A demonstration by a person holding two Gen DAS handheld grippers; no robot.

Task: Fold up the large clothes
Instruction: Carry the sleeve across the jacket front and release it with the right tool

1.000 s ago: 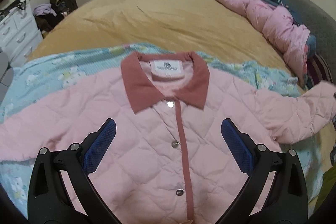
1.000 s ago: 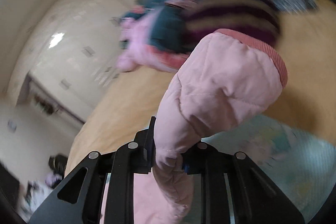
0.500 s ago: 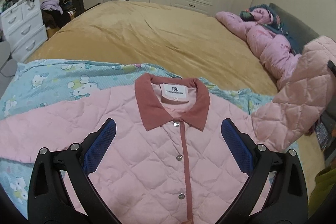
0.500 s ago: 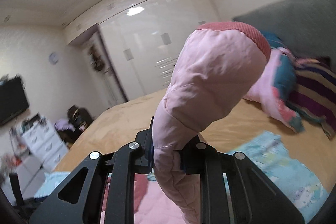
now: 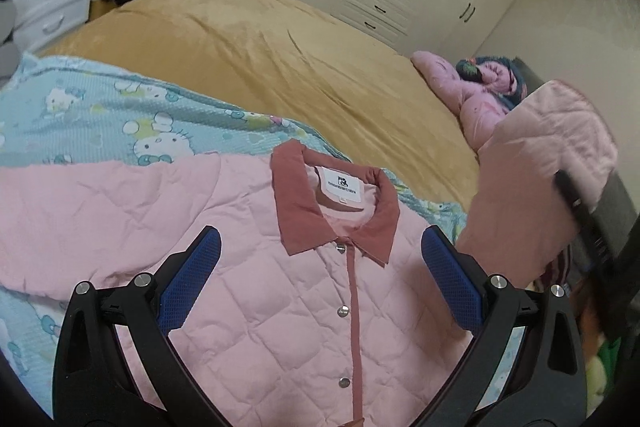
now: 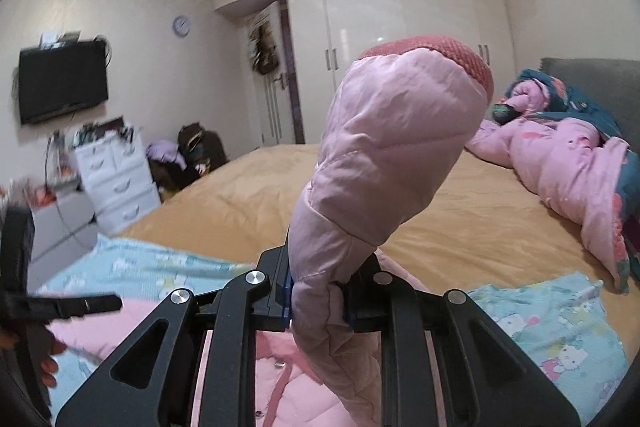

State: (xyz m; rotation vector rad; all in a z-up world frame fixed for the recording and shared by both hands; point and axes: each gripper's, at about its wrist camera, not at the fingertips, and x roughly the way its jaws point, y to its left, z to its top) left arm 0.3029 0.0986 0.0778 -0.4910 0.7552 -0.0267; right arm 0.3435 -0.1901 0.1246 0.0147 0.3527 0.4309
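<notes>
Across the near end of the bed (image 5: 256, 39), a pink quilted jacket (image 5: 248, 291) lies face up on a blue cartoon-print blanket (image 5: 120, 123), buttoned down its dusty-rose placket, with the collar (image 5: 296, 203) toward the middle of the mattress. One sleeve lies spread out flat to the side; the other sleeve (image 6: 384, 155) is lifted clear of the bed.

It looks like a light, puffy garment, soft and limp, with a smooth shell that could slide out of a shallow pinch. I'd say the sleeve ends, near the ribbed cuff (image 6: 432, 55), and the shoulder seams are the sensible places to take hold, since the padding bunches and gives the pads something to bite.

The right hand-held gripper (image 6: 316, 291) is closed almost fully on the raised sleeve a little below the cuff, the fabric squeezed into a narrow neck between its blue pads, the cuff end standing up above them. The left hand-held gripper (image 5: 320, 283) hovers over the jacket's chest with its jaws spread wide, holding nothing and, as far as I can tell, touching nothing.
</notes>
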